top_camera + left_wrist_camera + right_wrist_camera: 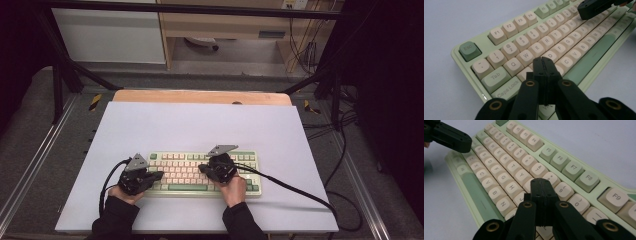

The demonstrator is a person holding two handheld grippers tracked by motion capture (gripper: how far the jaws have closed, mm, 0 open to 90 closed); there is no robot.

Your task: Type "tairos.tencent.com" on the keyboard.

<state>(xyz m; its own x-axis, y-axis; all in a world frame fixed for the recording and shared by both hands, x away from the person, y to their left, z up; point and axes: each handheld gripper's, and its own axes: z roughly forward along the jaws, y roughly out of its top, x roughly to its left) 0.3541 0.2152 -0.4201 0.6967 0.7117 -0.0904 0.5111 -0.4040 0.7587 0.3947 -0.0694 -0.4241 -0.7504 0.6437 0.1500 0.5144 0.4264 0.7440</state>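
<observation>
Green-and-cream keyboard [205,172] lies on the tabletop [200,125], long axis running 9 to 3 o'clock. Left claw [545,65], pressed together and empty, hovers over the A–S keys. Right claw [542,185], likewise pressed together, points at the U–I keys at 12 o'clock.

Black sleeves [116,217] on both forearms. Left gripper [159,175], right gripper [202,168]: matte black jaws, brass-ringed pivot holes [530,83], grey three-cornered top plates [222,149], black trailing cables [295,189].
</observation>
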